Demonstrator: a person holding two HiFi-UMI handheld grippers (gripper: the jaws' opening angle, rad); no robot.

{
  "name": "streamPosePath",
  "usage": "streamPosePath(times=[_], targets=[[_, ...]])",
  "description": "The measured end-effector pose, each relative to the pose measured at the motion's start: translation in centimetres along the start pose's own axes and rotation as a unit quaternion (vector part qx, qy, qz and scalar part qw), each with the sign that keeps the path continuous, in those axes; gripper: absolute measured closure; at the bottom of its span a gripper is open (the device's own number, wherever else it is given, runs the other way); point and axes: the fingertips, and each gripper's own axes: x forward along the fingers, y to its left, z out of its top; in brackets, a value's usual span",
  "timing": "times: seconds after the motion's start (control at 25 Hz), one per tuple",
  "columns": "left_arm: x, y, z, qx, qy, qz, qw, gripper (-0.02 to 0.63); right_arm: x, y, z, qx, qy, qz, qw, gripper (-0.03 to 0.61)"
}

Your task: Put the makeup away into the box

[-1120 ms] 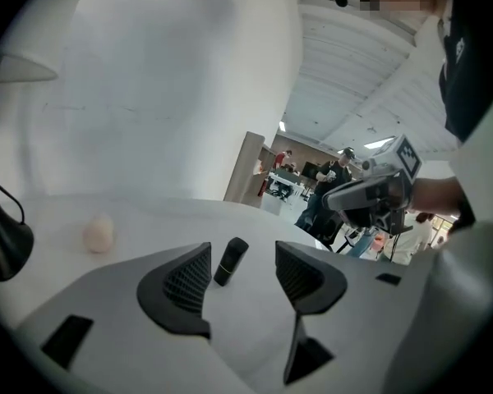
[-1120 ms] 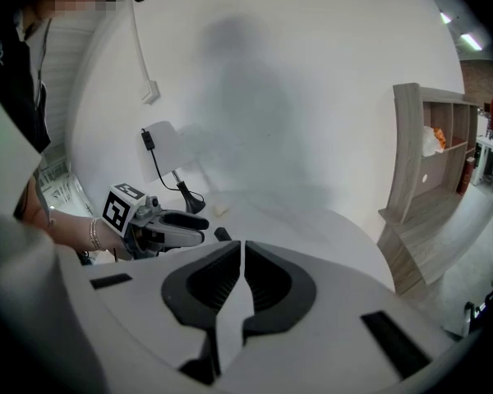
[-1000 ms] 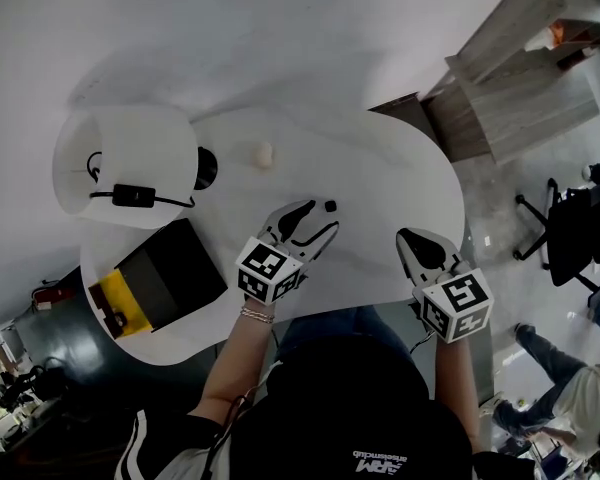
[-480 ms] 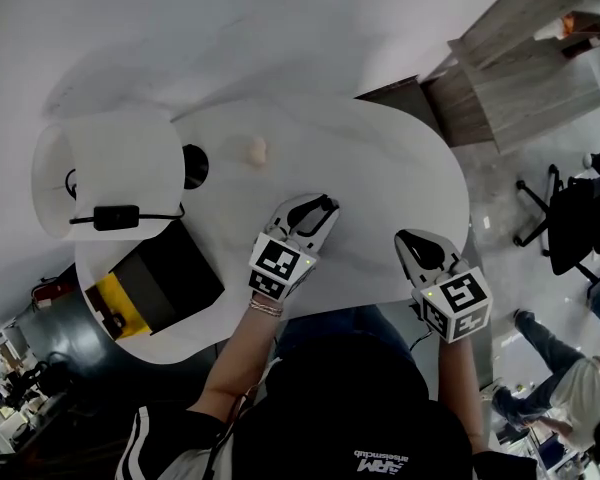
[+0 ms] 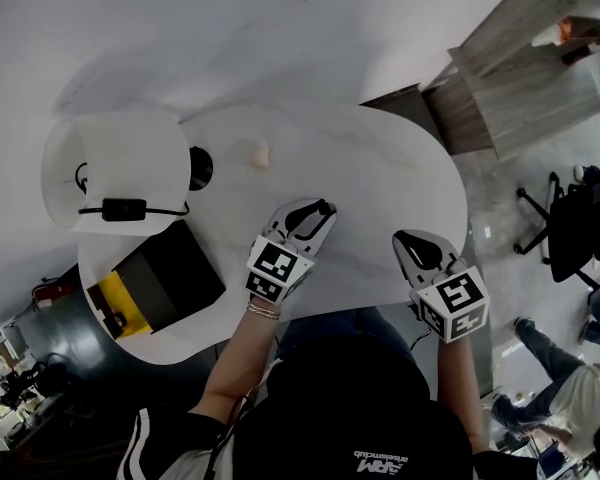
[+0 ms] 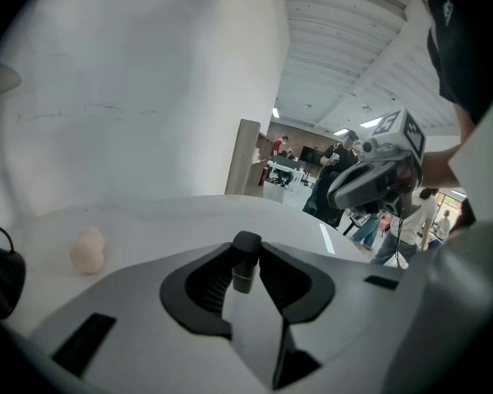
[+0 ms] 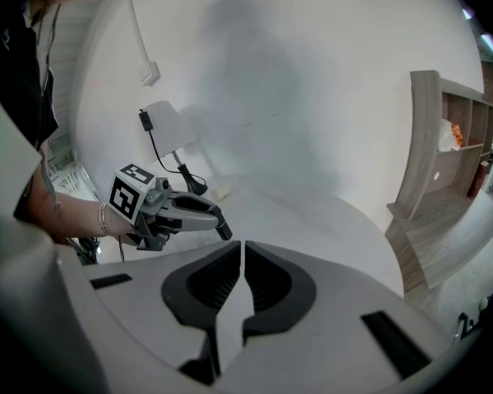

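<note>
over white table [image 5: 380,158], left tool [image 6: 247,251], just closing, pinches black makeup tube [image 6: 244,279] seen in its own view; right tool [image 7: 241,249] closed.

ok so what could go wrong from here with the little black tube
1. The left tongs have just been closing on the small black tube, and only their tips pinch it near its cap; it could slip or swing out on the way.
2. The box sits near the table's edge beside the lamp and its cord; a sweep across might snag the cord or nudge the box.
</note>
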Motion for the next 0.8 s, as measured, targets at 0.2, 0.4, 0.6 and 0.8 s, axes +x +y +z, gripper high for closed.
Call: streamPosePath(times=[0.2,0.4,0.6,0.8], targets=[[-1.0,-0.7,1.4,-0.007,-0.021,0.009,0.9997,0.499,-0.5,0.9,0.3,-0.010,-0.005,0.010,1.000,0.547],[-2.5,-1.8,2.2,0.000,-0.034,0.022,0.9992,0.499,-0.9,2.3,0.4,-0.028,-0.009,0.024,0.999,0.548],[-4.1,-2.8,2.9,0.001,-0.053,0.037,0.9979,0.499,-1.6,3.9,0.0,-0.046,-0.004,0.039,0.998,0.548],[-6.0,-4.2,3.0,-0.004,-0.066,0.058,0.9961,0.499,-2.8,5.5,-1.0,-0.063,-0.003,0.053,0.997,0.548]])
